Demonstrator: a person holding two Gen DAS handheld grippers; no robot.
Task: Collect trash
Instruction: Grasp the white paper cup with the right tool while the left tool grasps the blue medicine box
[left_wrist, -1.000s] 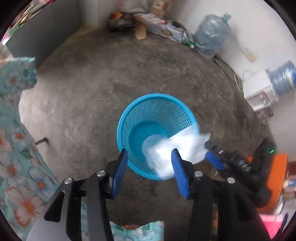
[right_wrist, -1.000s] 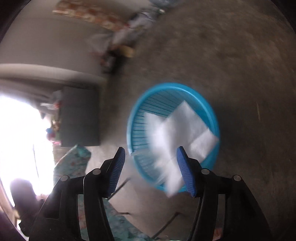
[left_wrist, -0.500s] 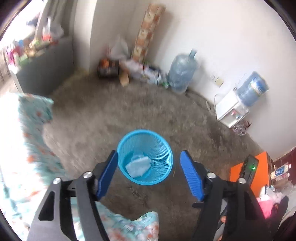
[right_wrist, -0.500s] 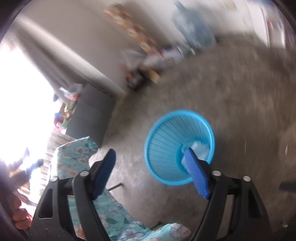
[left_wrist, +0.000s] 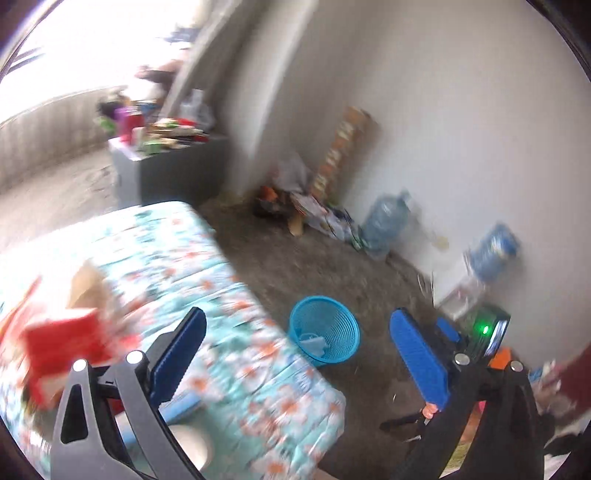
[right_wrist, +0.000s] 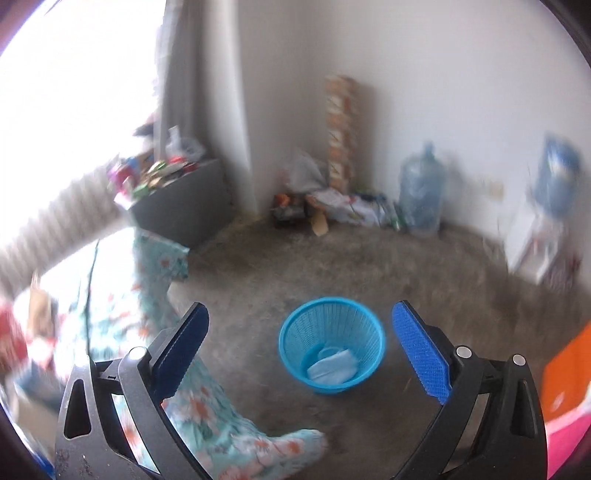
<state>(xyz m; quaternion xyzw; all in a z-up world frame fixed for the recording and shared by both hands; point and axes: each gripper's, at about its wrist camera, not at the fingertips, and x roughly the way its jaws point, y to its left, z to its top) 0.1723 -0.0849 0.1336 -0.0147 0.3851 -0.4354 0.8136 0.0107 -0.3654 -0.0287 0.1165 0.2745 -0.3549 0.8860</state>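
Both the left gripper (left_wrist: 295, 354) and right gripper (right_wrist: 299, 354) are opening wide, nothing between their fingers. A pale blue face mask (right_wrist: 332, 367) lies inside the blue mesh wastebasket (right_wrist: 332, 328) on the concrete floor (right_wrist: 332, 258).

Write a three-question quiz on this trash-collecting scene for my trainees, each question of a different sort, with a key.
1. True or false: the blue basket stands on the floral cloth.
2. What lies inside the basket? A) a bottle B) pale crumpled trash C) nothing
3. Fill in: between the fingers of the right gripper there is ____ held.

Key
1. False: it stands on the bare floor, beside the cloth.
2. B
3. Nothing; its jaws are opening, like those of the left gripper, which is also empty.
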